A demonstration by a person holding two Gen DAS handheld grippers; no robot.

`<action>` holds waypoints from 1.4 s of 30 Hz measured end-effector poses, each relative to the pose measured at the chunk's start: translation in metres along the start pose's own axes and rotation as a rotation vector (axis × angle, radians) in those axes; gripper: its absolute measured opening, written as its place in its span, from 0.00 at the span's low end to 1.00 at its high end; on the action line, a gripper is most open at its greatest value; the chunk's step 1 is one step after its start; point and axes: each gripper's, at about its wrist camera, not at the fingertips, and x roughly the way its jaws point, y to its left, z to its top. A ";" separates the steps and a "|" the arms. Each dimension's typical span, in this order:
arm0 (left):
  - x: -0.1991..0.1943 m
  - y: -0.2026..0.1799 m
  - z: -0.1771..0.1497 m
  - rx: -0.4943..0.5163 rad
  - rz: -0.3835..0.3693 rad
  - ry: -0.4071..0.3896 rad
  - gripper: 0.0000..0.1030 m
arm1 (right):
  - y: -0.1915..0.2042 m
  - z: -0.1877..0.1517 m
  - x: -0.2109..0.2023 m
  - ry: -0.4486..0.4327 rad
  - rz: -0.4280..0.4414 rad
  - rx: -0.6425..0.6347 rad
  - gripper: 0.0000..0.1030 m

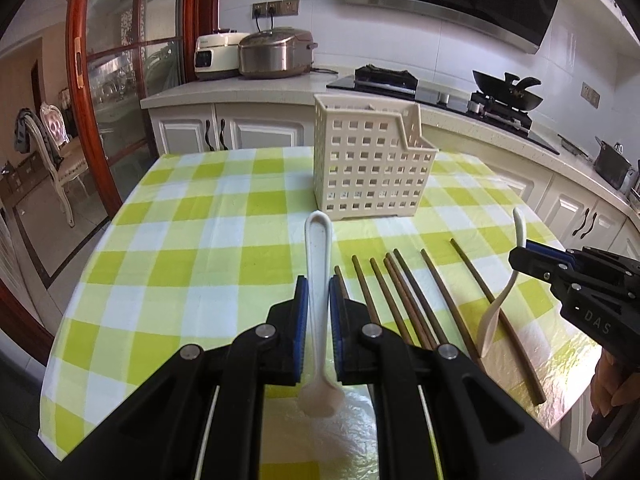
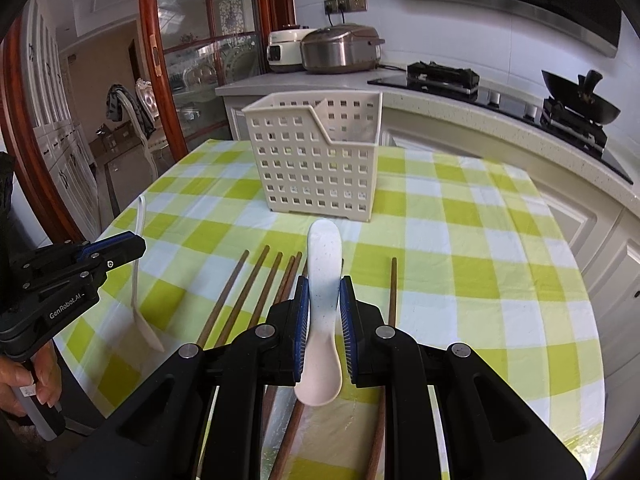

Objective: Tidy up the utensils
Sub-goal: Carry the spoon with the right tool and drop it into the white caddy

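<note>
White plastic is what sits nearest: the left claw (image 1: 318,292) is clenched on the handle of a slim white plastic spoon (image 1: 319,280), its blue pads pressed to either side of the stem, the bowl hanging low toward the camera and the handle tip pointing away toward the basket. Beside it the right claw (image 2: 324,294) grips a broader, speckled white ceramic-looking spoon (image 2: 323,312) the same way, bowl down, handle tip up and forward. Both spoons are clear of the cloth. A hand (image 2: 24,376) shows at the edge of the right view, wrapped round the left tool's grip.

Under and between the two claws lie the dark brown wooden chopsticks (image 1: 404,300), loose and fanned out on the counter (image 1: 180,240), roughly parallel and pointing away; one of them lies apart on the right side (image 2: 393,292).

Past the chopstick tips stands the cream plastic utensil basket with square holes (image 1: 372,160), upright near the middle of the yellow-green and white checked tablecloth (image 2: 480,260), with a stepped inner divider visible at its rim. I cannot tell whether anything is in it.

Farther back runs a pale kitchen worktop (image 1: 240,88) over white cabinets, carrying a silver rice cooker (image 1: 276,54) and a white one (image 1: 216,56), then a black hob with a dark wok (image 1: 508,88). A red-framed glass door (image 1: 120,80) stands to the left.
</note>
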 end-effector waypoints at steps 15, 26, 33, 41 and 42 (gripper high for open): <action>-0.007 -0.007 0.050 0.038 -0.023 -0.083 0.10 | -0.009 0.041 0.001 -0.091 -0.024 -0.016 0.17; -0.015 -0.027 0.137 0.103 -0.075 -0.170 0.10 | -0.023 0.110 0.005 -0.199 -0.044 -0.020 0.17; -0.021 -0.037 0.199 0.125 -0.069 -0.257 0.10 | -0.029 0.155 0.018 -0.255 -0.050 -0.021 0.17; 0.012 -0.040 0.234 0.116 -0.057 -0.269 0.10 | -0.031 0.182 0.053 -0.277 -0.045 -0.018 0.17; 0.020 -0.037 0.233 0.106 -0.058 -0.260 0.10 | -0.031 0.182 0.058 -0.275 -0.042 -0.016 0.17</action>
